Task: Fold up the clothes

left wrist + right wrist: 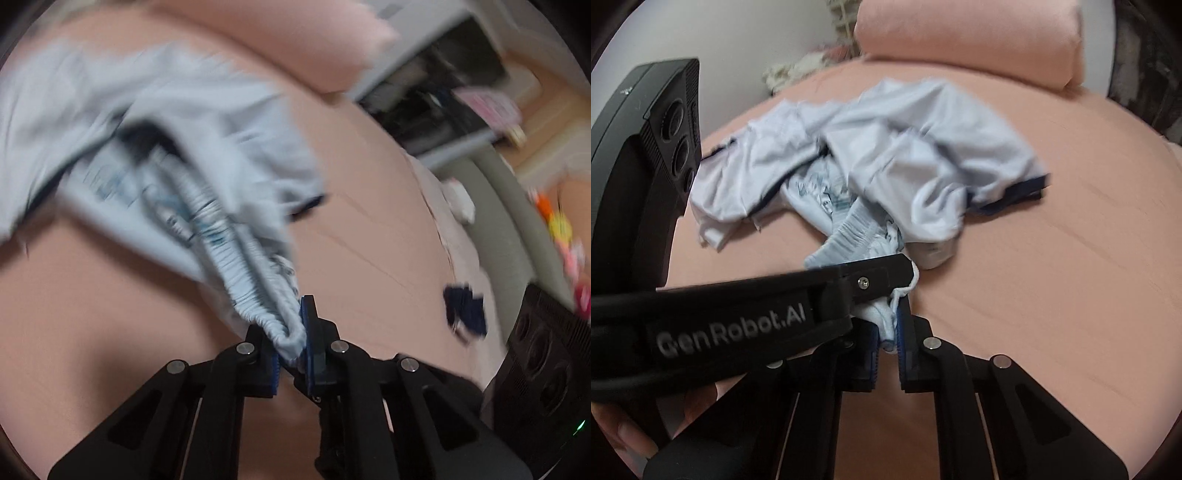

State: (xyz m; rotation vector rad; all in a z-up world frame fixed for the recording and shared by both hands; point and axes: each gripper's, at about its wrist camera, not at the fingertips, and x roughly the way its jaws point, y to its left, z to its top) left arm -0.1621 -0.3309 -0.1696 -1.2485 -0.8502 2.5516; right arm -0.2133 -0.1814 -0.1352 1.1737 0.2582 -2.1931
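Both your claws pinch one ribbed elastic waistband: left gripper [291, 354] and right gripper [888, 339] clamped on the crumpled pale-blue shorts [871, 155]. Ahead lies the pink pillow [967, 40]; your left claw's black arm crosses the right's view.

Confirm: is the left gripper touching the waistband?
Touching. The left wrist view shows the left gripper shut on the gathered waistband.

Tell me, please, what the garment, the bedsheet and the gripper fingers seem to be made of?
Garment: thin, soft knit fabric, probably cotton, matte pale blue; it crumples loosely, and its waistband gathers like elastic.
Bedsheet: smooth woven cloth, matte pink, with fine creases.
Fingers: rigid black plastic by their look, slightly glossy, with metal pins and blue ribbed pads, likely rubber.
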